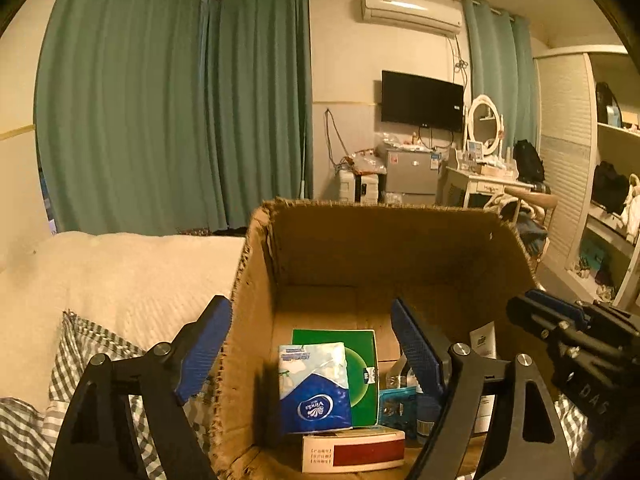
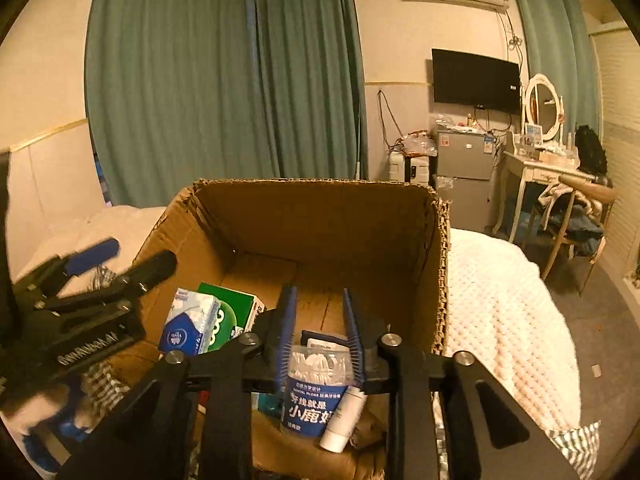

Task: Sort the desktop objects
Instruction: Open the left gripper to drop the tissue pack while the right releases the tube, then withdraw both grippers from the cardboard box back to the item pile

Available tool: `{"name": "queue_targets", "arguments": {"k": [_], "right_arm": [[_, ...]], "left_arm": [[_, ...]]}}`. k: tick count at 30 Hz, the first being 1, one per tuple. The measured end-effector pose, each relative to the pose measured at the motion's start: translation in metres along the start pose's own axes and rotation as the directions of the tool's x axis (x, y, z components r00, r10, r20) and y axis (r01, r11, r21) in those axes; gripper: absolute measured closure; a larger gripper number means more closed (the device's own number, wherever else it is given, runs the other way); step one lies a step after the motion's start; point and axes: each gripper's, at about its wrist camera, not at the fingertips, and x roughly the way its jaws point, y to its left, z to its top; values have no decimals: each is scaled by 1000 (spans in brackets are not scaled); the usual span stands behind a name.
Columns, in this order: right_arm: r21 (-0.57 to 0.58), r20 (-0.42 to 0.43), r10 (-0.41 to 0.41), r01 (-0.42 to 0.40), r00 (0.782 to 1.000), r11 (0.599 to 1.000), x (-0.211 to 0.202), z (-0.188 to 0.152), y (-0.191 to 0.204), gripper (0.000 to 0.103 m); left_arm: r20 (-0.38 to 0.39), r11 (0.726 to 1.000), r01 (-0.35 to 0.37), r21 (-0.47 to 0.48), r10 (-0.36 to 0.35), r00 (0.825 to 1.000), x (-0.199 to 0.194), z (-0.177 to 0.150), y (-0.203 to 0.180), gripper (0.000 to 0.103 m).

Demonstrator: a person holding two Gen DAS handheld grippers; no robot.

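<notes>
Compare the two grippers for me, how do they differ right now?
The left gripper is open wide, its fingers straddling the cardboard box wall; the right gripper is closed on a clear floss-pick jar. The left holds nothing; the right holds the jar upright over the box's near end. Both have black frames with blue pads and sit at the box.

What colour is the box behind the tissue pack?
Green box, clearest in the left wrist view.

Both tongs, left tongs [image 1: 310, 344] and right tongs [image 2: 320, 330]: black angular frames, round silver screws at the pivots, blue ribbed finger pads [image 1: 416, 348]. White lettering on side of body, partly legible.
</notes>
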Motion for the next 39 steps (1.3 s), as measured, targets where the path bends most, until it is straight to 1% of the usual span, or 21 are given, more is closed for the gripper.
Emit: {"name": "queue_targets", "arguments": {"k": [2,6,8,9,10,12,15,17,19,20,24,26,27,28,29,31,35,37,39], "right_arm": [[-6,2,0,0,1000,1000,-5,0,4,78],[-34,13,-19,19,1000,999,-16,-2,14,77],[-35,16,-26,27,1000,999,-21,-7,16,69],[-25,14,-25,25,1000,999,-23,-11,15,60],[-9,10,-23,23,1000,1000,-24,-14,13,57],[21,-5,-15,16,1000,1000,-26,-20,8,57],[45,-11,-16,17,1000,999,-34,-24,3,57],[56,1,-16,16,1000,998,-42,-24,1,53],[68,14,-15,14,1000,998,-49,-24,0,43],[74,20,-15,14,1000,997,-53,-24,0,42],[79,12,-8,7,1000,997,-62,-30,1,36],[85,13,-8,7,1000,996,-67,-32,1,35],[89,14,-8,7,1000,996,-69,-32,1,32],[93,16,-7,5,1000,996,-72,-33,0,26],[95,17,-3,2,1000,996,-74,-34,0,24],[95,14,11,-12,1000,995,-77,-35,0,23],[83,13,4,-5,1000,997,-84,-41,2,22],[96,18,28,-29,999,995,-86,-44,0,18],[141,28,79,-82,996,987,-88,-50,-5,16]], "left_arm": [[11,1000,-7,0,7,1000,-6,0,-1,13],[4,1000,-6,-2,6,1000,-16,-3,-2,13],[7,1000,-8,-3,8,1000,-22,-3,-3,12],[7,1000,-6,-3,6,1000,-24,-4,-3,11],[9,1000,-5,-3,5,1000,-28,-5,-4,8],[9,1000,-12,-1,12,1000,-33,-6,-7,6],[3,1000,-21,-14,22,1000,-43,-12,-3,5],[2,999,-26,-26,26,1000,-50,-14,0,3],[4,1000,-16,-26,16,1000,-56,-16,3,3],[5,1000,-13,-27,13,1000,-60,-17,4,3],[12,999,-40,-34,41,999,-74,-21,8,3],[12,998,-42,-40,43,999,-82,-24,11,1],[12,998,-43,-42,44,999,-85,-26,13,0],[11,998,-46,-42,46,999,-89,-27,13,0],[9,998,-45,-41,45,999,-91,-28,14,0],[5,998,-49,-37,49,999,-94,-31,15,0],[-4,997,-63,-42,63,998,-102,-40,21,0],[-6,996,-71,-44,71,997,-105,-44,24,0],[-5,996,-80,-44,80,997,-108,-49,26,0]]}}
